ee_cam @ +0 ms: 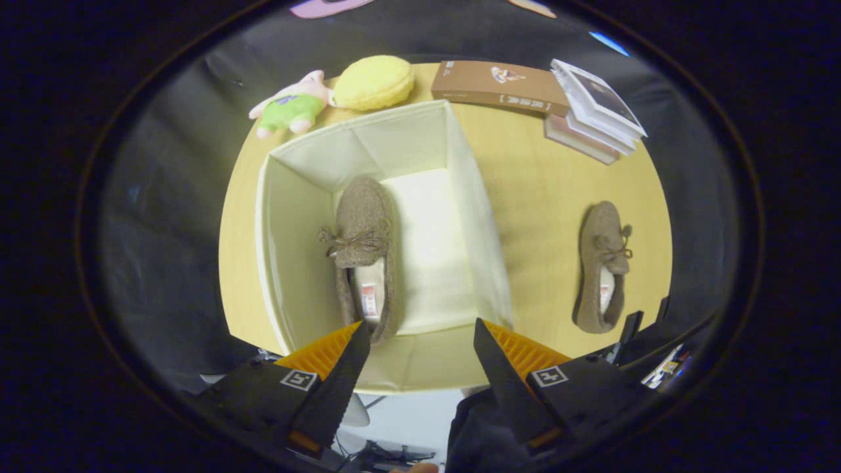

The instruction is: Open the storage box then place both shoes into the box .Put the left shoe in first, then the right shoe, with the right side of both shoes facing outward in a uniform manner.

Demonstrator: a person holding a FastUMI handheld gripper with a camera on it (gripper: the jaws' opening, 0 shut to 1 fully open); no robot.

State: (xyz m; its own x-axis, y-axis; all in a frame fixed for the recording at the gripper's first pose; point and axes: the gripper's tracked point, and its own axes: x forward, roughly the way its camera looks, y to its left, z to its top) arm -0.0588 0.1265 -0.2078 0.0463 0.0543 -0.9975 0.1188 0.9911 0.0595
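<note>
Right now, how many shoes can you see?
2. One shoe lies inside the open storage box, just ahead of the open fingers. The other shoe lies on the table beside the box.

There are two brown shoes, one in the box [363, 253] and one on the table [603, 266], one open storage box [483, 223], two soft toys [292, 105] [374, 82], one brown carton [499, 85], one stack of books [594, 112], and one gripper [420, 358] with fingers apart, holding nothing.

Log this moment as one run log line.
gripper: open, empty, above box's near edge | storage box: open | one shoe: inside box | other shoe: on table
</note>
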